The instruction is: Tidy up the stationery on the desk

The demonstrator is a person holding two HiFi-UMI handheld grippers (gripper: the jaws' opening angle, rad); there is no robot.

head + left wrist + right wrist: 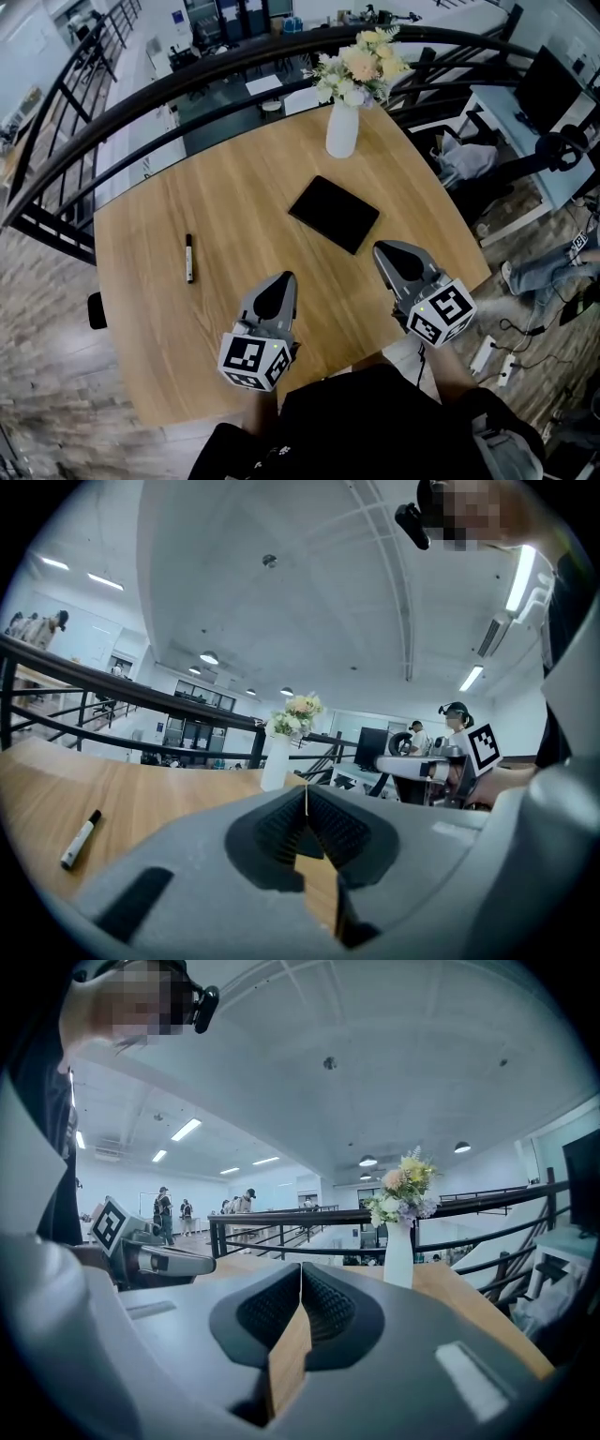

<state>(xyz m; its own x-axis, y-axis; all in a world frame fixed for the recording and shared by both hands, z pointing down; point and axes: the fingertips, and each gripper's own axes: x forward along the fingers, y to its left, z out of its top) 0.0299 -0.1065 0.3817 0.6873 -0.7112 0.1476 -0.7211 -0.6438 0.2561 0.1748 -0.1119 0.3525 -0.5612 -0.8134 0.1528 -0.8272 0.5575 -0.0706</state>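
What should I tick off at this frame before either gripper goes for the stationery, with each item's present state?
1. Left gripper empty: ok, jaws shut on nothing.
2. Right gripper empty: ok, jaws shut on nothing.
3. Jaws open for a pick: not ok, both shut.
4. Pen free to grasp: ok, it lies alone on the desk, ahead and left of the left gripper.
5. Black pad free: ok, it lies flat ahead of the right gripper.
6. Vase out of the way: ok, upright near the far edge, apart from both.
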